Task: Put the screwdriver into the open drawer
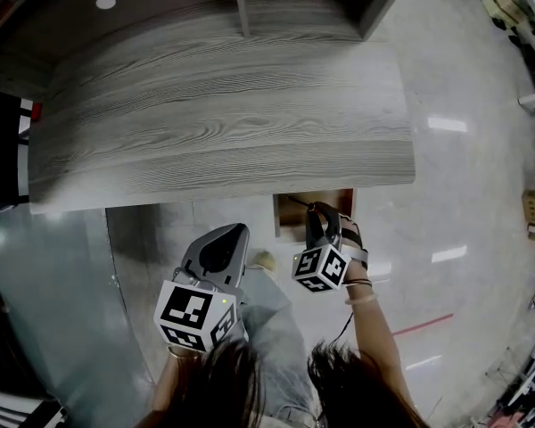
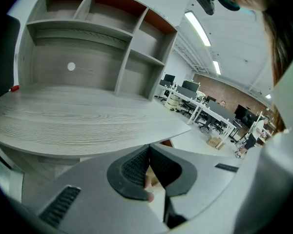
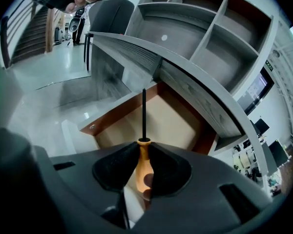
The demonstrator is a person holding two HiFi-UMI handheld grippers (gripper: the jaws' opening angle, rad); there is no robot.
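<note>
My right claw is clamped on the screwdriver, both jaws pressed against its orange handle, so the tool is in my grip and not yet lying in the drawer. The black shaft runs straight out from the jaws over the drawer's pale bottom, with its tip up by the back of the drawer (whether it touches anything there I cannot tell). The drawer stands open, with reddish-brown sides around that pale floor. In the head view the claw hangs right over the drawer, on its right half, and the claw's marker cube sits just on the near side of the drawer. The desk, grey wood grain, lies directly above the drawer and hides the drawer's back part under its front edge. Shelves rise beyond the drawer at the far side of the desk top. My left claw waits to the left of the drawer and a little nearer to me, apart from it. In its own view its jaws meet at the tips with nothing held between them. It looks out over the desk, well above the drawer.
</note>
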